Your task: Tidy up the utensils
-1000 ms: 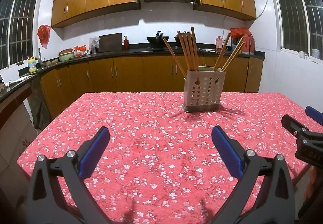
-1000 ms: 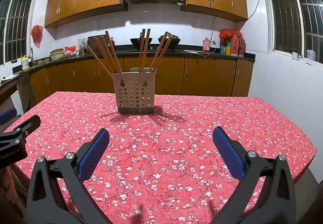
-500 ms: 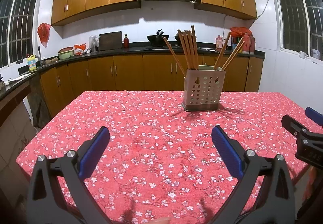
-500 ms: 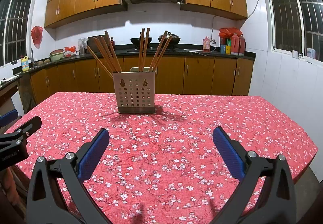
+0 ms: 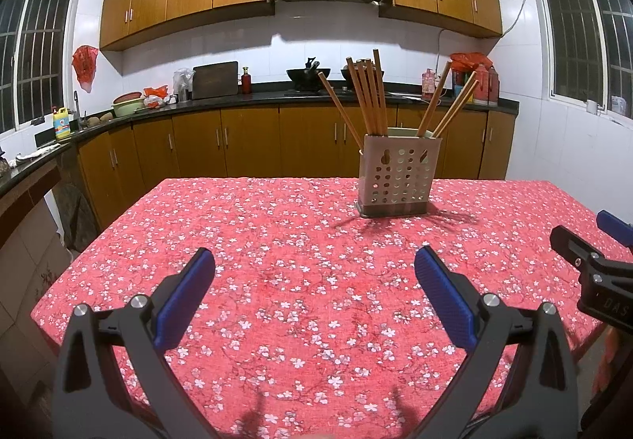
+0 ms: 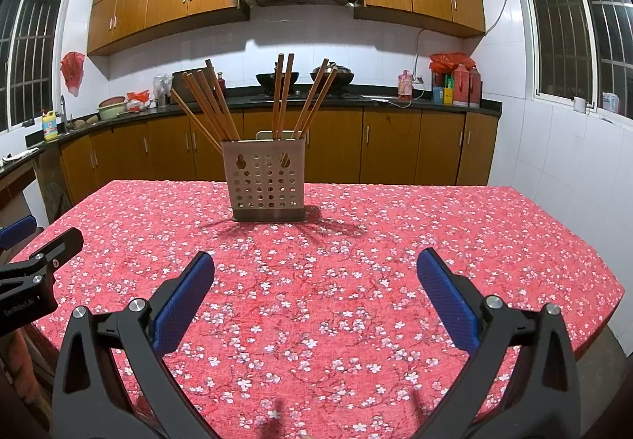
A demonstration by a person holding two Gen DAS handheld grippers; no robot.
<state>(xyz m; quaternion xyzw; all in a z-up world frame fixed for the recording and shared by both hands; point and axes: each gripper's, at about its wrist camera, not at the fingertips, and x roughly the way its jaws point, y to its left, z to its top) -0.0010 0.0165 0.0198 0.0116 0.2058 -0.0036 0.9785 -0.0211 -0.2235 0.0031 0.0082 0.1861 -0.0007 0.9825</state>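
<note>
A perforated beige utensil holder (image 5: 398, 178) stands upright on the far half of the table and also shows in the right wrist view (image 6: 268, 182). Several wooden chopsticks (image 5: 368, 95) stick up out of it, fanned apart, seen too in the right wrist view (image 6: 213, 103). My left gripper (image 5: 314, 296) is open and empty, held above the near table edge, well short of the holder. My right gripper (image 6: 315, 298) is open and empty too, at the same distance. Each gripper's tip shows at the other view's edge.
The table wears a red floral cloth (image 5: 300, 241), also in the right wrist view (image 6: 435, 233). Behind it runs a dark kitchen counter (image 5: 221, 99) with brown cabinets, bottles and woks. A white tiled wall (image 6: 554, 162) stands to the right.
Both views have shifted very slightly; the holder sits a touch higher in frame. Both grippers stay open and empty.
</note>
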